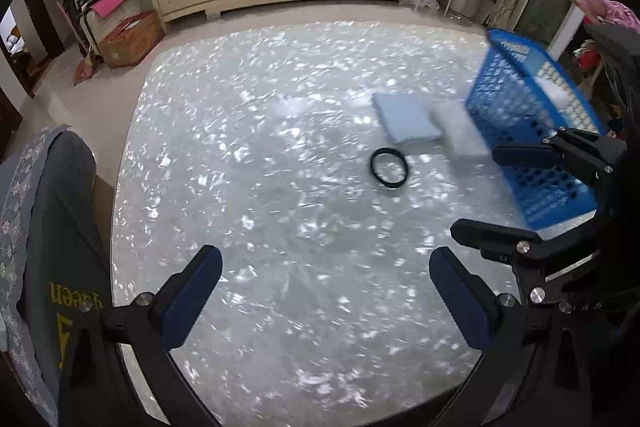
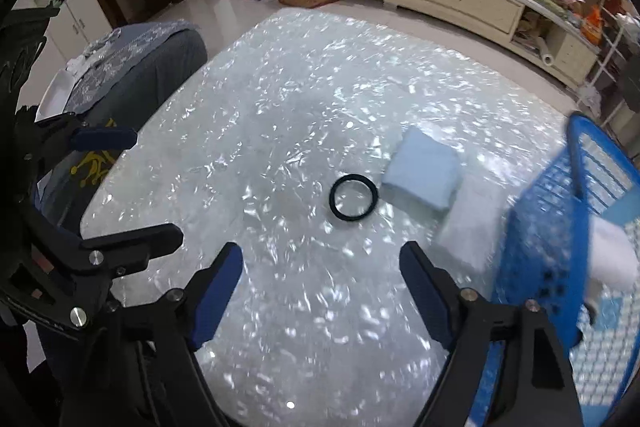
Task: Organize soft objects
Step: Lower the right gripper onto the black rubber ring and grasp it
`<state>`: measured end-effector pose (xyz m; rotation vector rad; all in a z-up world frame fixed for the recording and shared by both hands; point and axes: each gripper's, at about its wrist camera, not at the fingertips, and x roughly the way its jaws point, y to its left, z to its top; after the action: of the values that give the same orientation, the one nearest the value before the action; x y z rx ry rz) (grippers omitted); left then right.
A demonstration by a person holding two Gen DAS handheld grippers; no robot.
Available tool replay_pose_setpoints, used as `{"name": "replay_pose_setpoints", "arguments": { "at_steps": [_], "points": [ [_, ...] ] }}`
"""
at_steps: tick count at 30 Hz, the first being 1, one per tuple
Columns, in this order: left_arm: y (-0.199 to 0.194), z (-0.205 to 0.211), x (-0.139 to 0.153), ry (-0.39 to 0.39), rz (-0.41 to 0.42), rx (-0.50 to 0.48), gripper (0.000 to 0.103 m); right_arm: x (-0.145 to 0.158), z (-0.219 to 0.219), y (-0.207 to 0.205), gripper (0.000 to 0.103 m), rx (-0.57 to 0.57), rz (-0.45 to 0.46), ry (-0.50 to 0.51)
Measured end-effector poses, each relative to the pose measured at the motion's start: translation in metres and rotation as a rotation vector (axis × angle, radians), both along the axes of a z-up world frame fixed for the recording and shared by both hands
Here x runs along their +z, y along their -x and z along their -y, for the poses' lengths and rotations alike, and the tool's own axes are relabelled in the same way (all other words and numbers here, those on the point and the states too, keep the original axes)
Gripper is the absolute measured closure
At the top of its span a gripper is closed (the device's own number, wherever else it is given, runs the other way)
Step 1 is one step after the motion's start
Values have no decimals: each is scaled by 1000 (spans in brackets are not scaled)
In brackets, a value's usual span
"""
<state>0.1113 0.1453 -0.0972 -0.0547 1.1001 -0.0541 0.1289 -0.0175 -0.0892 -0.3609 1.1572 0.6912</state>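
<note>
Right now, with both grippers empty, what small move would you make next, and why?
Probably ease the open right gripper forward over the black elastic ring. It lies loose on the glossy white table straight ahead, nearer than the folded light blue cloth, with the blue plastic basket close by to its right.

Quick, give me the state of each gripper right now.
Left gripper: open, holding nothing, above the table.
Right gripper: open, holding nothing, beside the blue basket.
</note>
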Motion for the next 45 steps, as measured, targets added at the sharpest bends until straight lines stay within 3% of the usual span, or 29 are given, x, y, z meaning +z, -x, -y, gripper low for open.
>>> {"name": "replay_pose_setpoints", "arguments": {
  "at_steps": [3,7,14,19,21,25,30,37,45],
  "points": [
    [-10,-7,-16,-13,-25,6,0,-15,-13,-11,39,20,-16,24],
    [-24,-16,-35,8,-50,10,0,-33,-25,-25,40,24,-45,37],
    [-47,-23,-55,8,-68,-2,0,-61,-37,-44,52,21,-93,53],
    [-56,-29,-65,10,-63,-11,0,-75,-42,-48,57,32,-100,79],
    [-60,-36,-70,29,-67,0,0,-79,-43,-49,64,24,-99,86],
    [-62,-44,-74,17,-71,17,0,-86,-49,-52,66,38,-89,101],
    [-60,-45,-77,21,-80,22,0,-87,-53,-46,98,67,-84,102],
    [-49,-37,-63,46,-34,12,0,-84,-43,-40,99,54,-109,84],
    [-35,-21,-33,79,-5,3,0,-45,-16,-21,99,20,-81,28]
  ]
}}
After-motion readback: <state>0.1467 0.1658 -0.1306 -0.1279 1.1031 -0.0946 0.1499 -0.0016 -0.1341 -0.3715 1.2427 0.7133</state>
